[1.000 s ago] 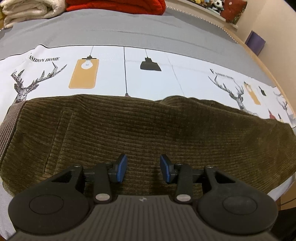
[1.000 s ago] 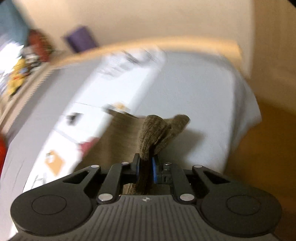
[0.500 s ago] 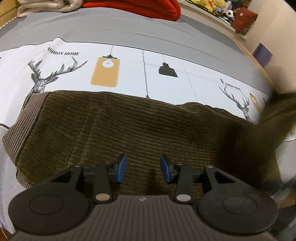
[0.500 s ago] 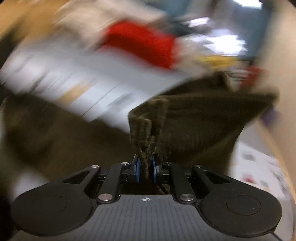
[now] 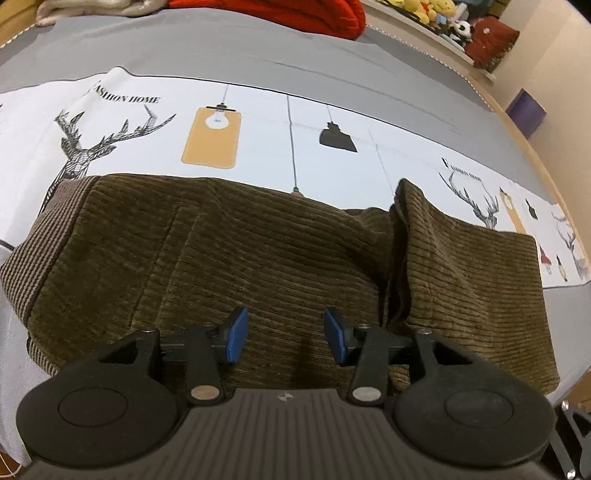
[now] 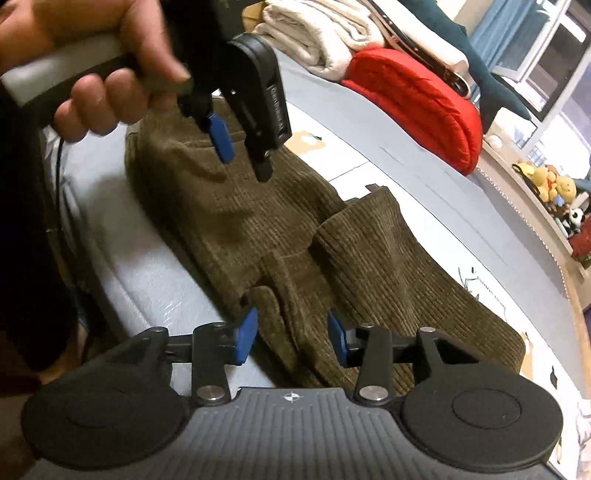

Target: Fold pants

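Brown corduroy pants (image 5: 229, 254) lie on the bed, with the ribbed waistband (image 5: 33, 254) at the left. The leg ends (image 5: 469, 266) are folded back over the right part of the pants. My left gripper (image 5: 284, 334) is open and empty, just above the near edge of the pants. In the right wrist view the pants (image 6: 236, 218) show the folded leg part (image 6: 373, 266). My right gripper (image 6: 291, 334) is open and empty over the folded leg edge. The left gripper (image 6: 242, 158) hangs open above the waist end.
The bed has a white printed sheet (image 5: 258, 129) with deer and lamps, and a grey cover (image 5: 258, 55) behind. A red duvet (image 6: 413, 99) and white folded blankets (image 6: 321, 33) lie at the far end. Plush toys (image 6: 550, 184) line a shelf. The bed's edge (image 6: 147, 280) is near.
My right gripper carried the leg ends over onto the pants, then opened and let go. The folded legs now lie at the right. My left gripper stayed open and shifted slightly.
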A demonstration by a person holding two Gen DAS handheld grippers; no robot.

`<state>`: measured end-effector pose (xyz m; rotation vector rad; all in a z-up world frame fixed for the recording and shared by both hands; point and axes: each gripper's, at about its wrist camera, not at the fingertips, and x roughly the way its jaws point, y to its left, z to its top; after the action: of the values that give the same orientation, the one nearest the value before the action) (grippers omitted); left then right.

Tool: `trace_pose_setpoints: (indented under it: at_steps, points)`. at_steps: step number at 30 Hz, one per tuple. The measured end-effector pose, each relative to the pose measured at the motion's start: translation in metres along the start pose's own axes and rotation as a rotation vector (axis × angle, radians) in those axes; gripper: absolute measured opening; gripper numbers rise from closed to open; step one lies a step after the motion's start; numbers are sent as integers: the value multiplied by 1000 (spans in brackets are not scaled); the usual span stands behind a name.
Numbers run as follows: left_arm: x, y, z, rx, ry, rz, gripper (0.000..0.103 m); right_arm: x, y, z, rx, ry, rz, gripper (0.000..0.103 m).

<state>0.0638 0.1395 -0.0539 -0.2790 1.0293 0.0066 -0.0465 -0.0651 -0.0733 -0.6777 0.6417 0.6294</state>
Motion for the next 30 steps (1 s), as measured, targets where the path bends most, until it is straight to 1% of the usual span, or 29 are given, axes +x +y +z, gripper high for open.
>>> trace_pose_setpoints:
  at_steps: [1, 5, 8, 9, 10, 11, 13, 15, 16, 17, 19, 20, 21, 22, 23, 24, 25, 26, 27, 28, 30]
  points:
    - [1, -1, -1, 4, 2, 2, 50, 1, 0, -1, 3, 7, -1, 47]
    - [3, -1, -3, 7, 10, 11, 50, 17, 7, 3, -31, 32, 15, 48]
    - [4, 2, -3, -1, 15, 17, 50, 35, 8, 4, -65, 55, -4, 47]
    - [4, 3, -3, -4, 16, 17, 50, 37, 8, 3, -67, 53, -1, 42]
    - [4, 3, -3, -4, 16, 16, 50, 36, 8, 4, -64, 44, 8, 28]
    - [4, 2, -3, -2, 15, 13, 50, 33, 8, 6, -60, 25, 10, 19]
    - [4, 0, -1, 3, 11, 6, 50, 19, 5, 12, -53, -64, -37, 18]
    - [5, -4, 0, 7, 8, -5, 50, 6, 2, 12, -55, -125, -40, 18]
    - [5, -6, 0, 10, 6, -13, 50, 5, 2, 9, -63, -122, -16, 18]
    - [6, -9, 1, 11, 3, -20, 50, 8, 4, 4, -81, -88, 21, 19]
    - [7, -14, 3, 4, 4, -39, 49, 18, 7, -7, -79, 22, 117, 20]
    - [8, -17, 4, -2, 7, -52, 49, 18, 4, -10, -45, 39, 155, 19]
    - [9, -20, 5, -7, 6, -65, 48, 13, -3, -9, 16, 28, 188, 19]
    - [9, -24, 6, -11, 1, -82, 46, 5, -15, -6, 97, -1, 216, 21]
    - [9, -29, 7, -11, -7, -102, 45, -3, -28, -4, 179, -33, 235, 29]
    - [9, -35, 8, -5, -15, -120, 43, -11, -43, -5, 273, -68, 240, 42]
    - [9, -41, 10, 5, -23, -136, 43, -18, -58, -8, 353, -93, 224, 47]
    - [9, -47, 10, 13, -31, -149, 43, -23, -74, -13, 439, -108, 188, 51]
    - [11, -52, 11, 19, -33, -159, 42, -25, -87, -20, 503, -103, 152, 52]
    - [13, -58, 12, 25, -35, -170, 39, -25, -100, -27, 566, -86, 106, 52]
    - [16, -69, 13, 37, -35, -185, 37, -24, -122, -48, 686, -28, -21, 52]
